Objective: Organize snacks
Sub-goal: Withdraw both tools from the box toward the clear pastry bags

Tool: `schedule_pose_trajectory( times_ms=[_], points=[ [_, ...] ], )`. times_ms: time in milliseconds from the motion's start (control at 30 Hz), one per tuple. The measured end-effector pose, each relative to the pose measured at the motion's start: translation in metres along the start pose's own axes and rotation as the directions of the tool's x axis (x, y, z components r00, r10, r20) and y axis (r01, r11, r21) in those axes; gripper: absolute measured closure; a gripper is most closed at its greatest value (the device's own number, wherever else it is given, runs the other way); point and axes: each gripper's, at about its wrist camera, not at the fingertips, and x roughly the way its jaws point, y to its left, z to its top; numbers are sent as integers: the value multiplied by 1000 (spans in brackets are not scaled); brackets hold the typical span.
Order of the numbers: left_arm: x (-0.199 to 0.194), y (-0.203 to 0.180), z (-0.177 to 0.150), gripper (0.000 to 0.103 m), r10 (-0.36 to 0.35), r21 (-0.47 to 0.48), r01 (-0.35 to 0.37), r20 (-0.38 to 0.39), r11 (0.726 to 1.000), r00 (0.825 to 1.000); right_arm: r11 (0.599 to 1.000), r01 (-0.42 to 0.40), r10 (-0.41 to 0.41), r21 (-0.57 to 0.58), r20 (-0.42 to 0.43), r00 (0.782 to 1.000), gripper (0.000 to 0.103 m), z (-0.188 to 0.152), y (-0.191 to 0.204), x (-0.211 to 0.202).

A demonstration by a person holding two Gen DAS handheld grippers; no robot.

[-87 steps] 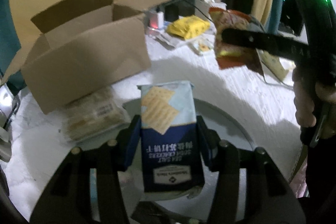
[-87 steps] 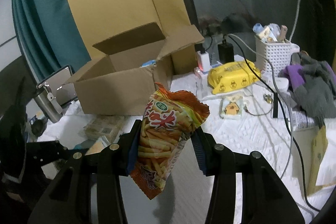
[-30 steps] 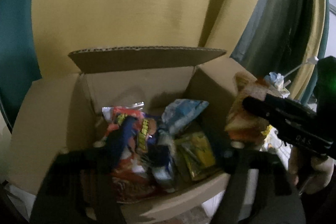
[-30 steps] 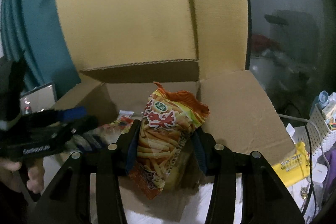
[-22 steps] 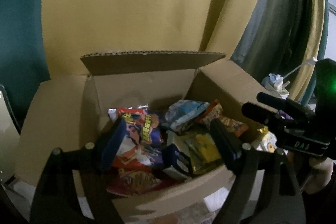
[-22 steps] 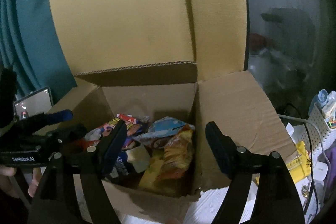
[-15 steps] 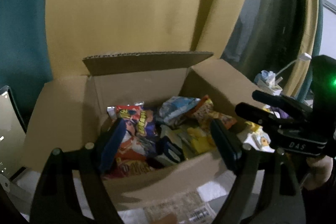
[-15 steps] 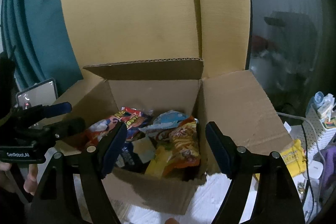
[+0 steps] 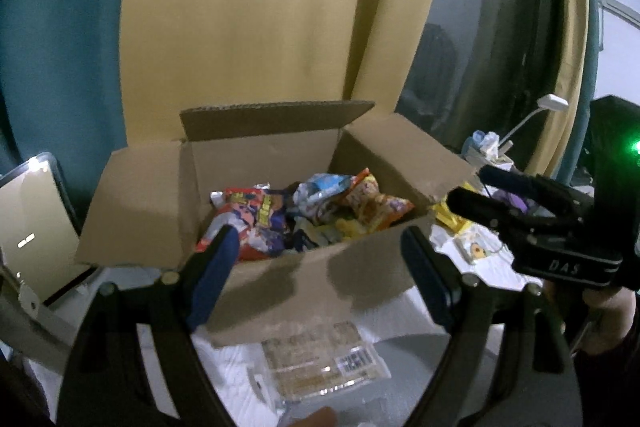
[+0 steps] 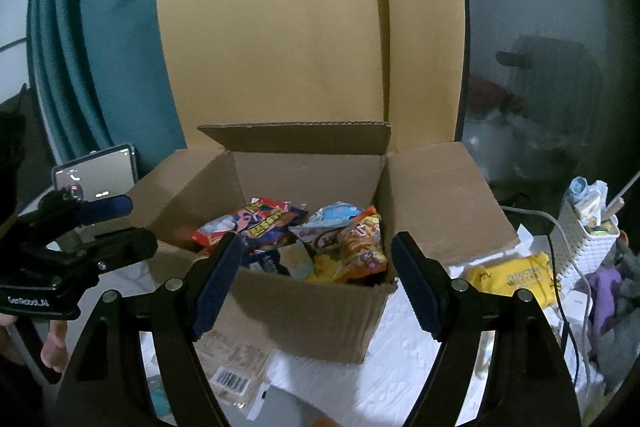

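Observation:
An open cardboard box holds several snack bags. On its right side lies the orange fries bag, with a red bag on the left and a blue cracker pack near the front. My left gripper is open and empty, just short of the box's front wall. My right gripper is likewise open and empty, beside the box's right flap. A clear biscuit pack lies on the table before the box.
A lit phone stands left of the box. To the right are a yellow wipes pack, a white basket, cables and grey clothes. Yellow and teal curtains hang behind. A person's hand holds the right gripper.
The fries bag left the right jaws and the cracker pack left the left jaws; both now lie in the box. Both grippers opened and backed away from the box, rising slightly.

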Motion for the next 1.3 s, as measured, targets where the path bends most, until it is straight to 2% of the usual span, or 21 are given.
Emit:
schedule_pose_trajectory(
  times_ms=[300,700,1300],
  points=[
    [-33,-5,-24,19,11,0,-11,0,1000,1000,1000,-5,5,-23,19,1000,23,-11,17,-35],
    [-64,-2,-74,19,15,-29,-17,-47,999,999,999,-16,17,-39,11,1000,23,-36,37,-67],
    [-106,-3,-153,19,40,-42,-46,-121,998,992,997,-48,43,-62,-76,996,23,-97,74,-105]
  ],
)
